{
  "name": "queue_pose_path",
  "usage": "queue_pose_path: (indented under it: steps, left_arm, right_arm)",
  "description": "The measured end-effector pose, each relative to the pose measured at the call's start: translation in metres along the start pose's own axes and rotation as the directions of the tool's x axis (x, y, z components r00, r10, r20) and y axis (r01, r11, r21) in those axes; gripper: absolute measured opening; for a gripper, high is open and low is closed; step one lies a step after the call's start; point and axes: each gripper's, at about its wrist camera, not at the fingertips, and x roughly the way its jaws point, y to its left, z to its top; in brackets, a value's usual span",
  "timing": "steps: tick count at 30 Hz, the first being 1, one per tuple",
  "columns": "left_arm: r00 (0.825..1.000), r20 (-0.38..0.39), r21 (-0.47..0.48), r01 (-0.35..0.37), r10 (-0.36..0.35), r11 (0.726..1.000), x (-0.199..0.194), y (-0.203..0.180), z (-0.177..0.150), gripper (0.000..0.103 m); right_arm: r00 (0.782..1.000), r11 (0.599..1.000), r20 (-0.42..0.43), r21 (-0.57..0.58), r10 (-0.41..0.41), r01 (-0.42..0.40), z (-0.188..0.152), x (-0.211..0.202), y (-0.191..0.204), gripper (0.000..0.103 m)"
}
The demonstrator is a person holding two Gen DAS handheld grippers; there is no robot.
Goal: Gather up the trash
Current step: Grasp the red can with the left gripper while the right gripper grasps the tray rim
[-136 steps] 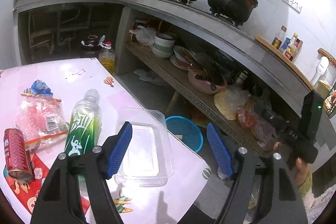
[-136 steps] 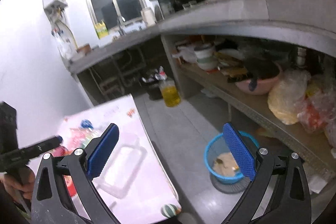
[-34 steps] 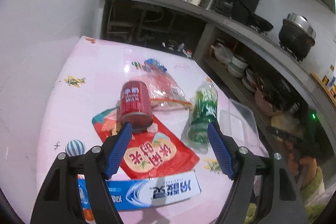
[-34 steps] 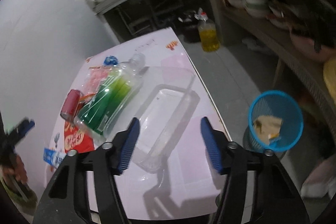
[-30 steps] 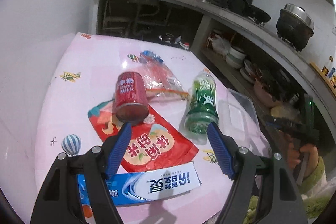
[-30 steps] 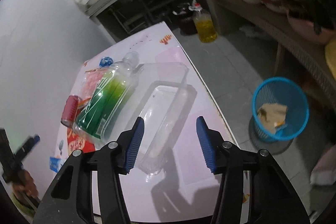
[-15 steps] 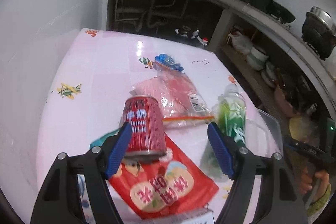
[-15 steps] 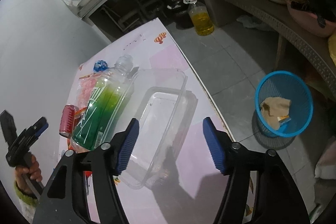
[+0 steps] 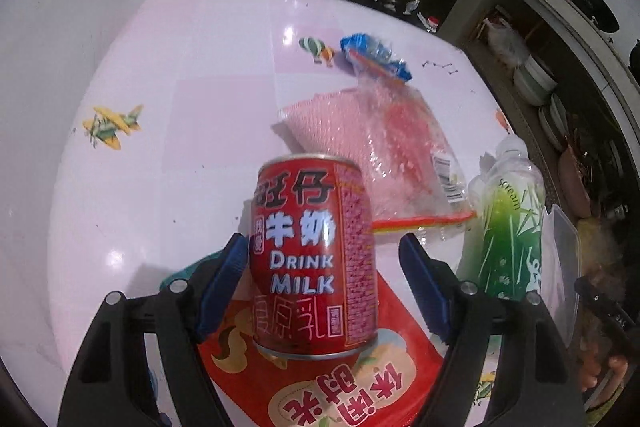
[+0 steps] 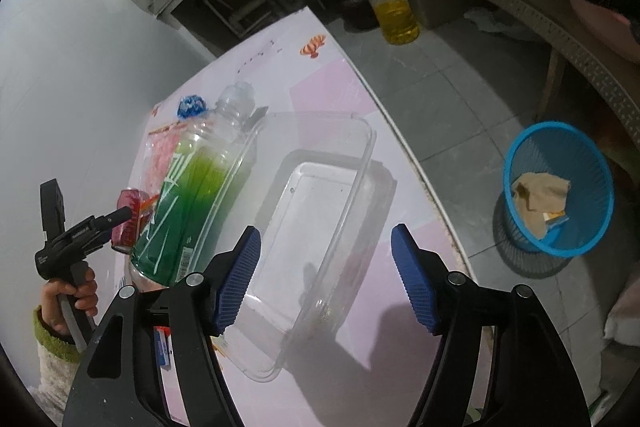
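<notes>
Two handheld grippers worked over a pale pink tabletop (image 9: 168, 115) printed with small planes and balloons, littered with trash to be collected. The left gripper (image 9: 320, 287) pointed steeply down at a red metal drink can (image 9: 314, 259) lettered "Drink Milk", which lay on a red printed snack packet (image 9: 332, 383) near the tabletop's near edge. Its jaws stood wide apart with the can between them; the blue pads (image 9: 222, 279) did not appear to press on the can, so nothing was yet held. The right gripper (image 10: 324, 279) hovered above a clear rectangular plastic food container (image 10: 316, 211) lying by the tabletop's right edge; its jaws had just been opening and stood wide, with the container below and between them but not gripped. Just beside the container lay a crushed clear plastic bottle with a green label (image 10: 192, 195), and beyond it a clear bag with pink contents (image 9: 384, 143) and a small blue wrapper (image 9: 374, 57) toward the far edge. A blue plastic mesh waste basket (image 10: 558, 187) stood on the grey tiled floor, well apart from the tabletop, already holding scraps of paper. The step in hand looked like the approach to two pickups. Next, each pair of jaws would likely need to settle lower and close squarely, the can across its round body and the thin-walled container gently, before being carried to the basket.
</notes>
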Motion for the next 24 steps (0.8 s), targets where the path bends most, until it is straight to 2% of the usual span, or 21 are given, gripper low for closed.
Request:
queue_pose_path:
  steps: [4, 10, 12, 17, 24]
  left_arm:
    - [1.000, -0.018, -0.020, -0.009, 0.008, 1.000, 0.005, 0.004, -0.003, 0.064]
    - [1.000, -0.002, -0.041, 0.004, -0.004, 0.999, 0.002, 0.005, -0.007, 0.064]
    - [1.000, 0.005, -0.054, 0.012, -0.012, 0.998, 0.001, 0.007, -0.009, 0.064]
    - [0.999, 0.034, -0.082, 0.029, -0.027, 0.996, -0.007, 0.012, -0.013, 0.064]
    - [0.995, 0.089, -0.102, 0.064, -0.055, 0.993, -0.026, 0.015, -0.021, 0.064]
  right_arm:
    - [0.999, 1.000, -0.032, 0.007, 0.000, 0.000, -0.001, 0.010, -0.001, 0.056]
    - [0.998, 1.000, -0.067, 0.027, 0.003, -0.002, -0.002, 0.018, -0.003, 0.035]
    - [0.997, 0.999, -0.074, 0.038, 0.010, -0.007, -0.003, 0.020, -0.004, 0.023]
    - [0.998, 0.998, -0.064, 0.057, 0.029, -0.025, -0.005, 0.016, -0.008, 0.004]
    - [0.999, 0.997, -0.031, 0.075, 0.022, -0.020, -0.009, 0.007, -0.012, 0.003]
